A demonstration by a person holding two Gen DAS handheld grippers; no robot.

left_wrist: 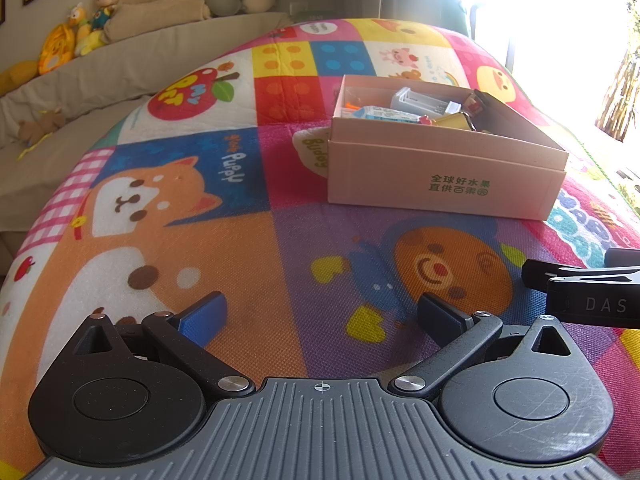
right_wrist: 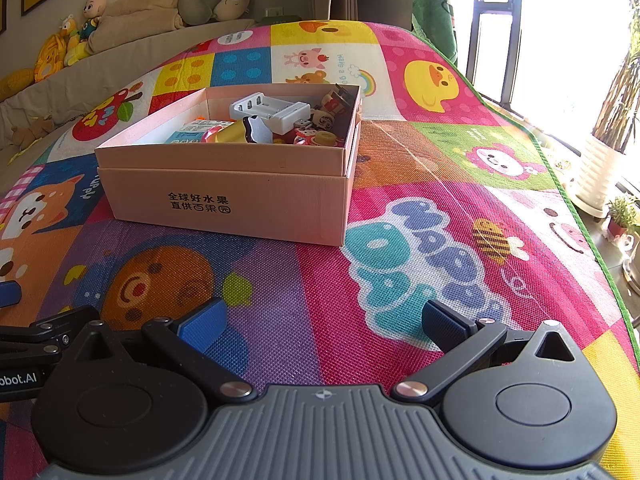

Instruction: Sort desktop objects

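Box [right_wrist: 224, 196] alone on the mat [right_wrist: 440, 264], holding one white charger [right_wrist: 276, 114] among small bits.
My left gripper [left_wrist: 320, 314] and right gripper [right_wrist: 322, 322] both gape wide, holding nothing.

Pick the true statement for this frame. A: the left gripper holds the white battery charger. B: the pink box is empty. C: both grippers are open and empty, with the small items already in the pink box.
C: the left gripper and right gripper are spread over the play mat holding nothing, while the white battery charger lies among other small items inside the pink box.
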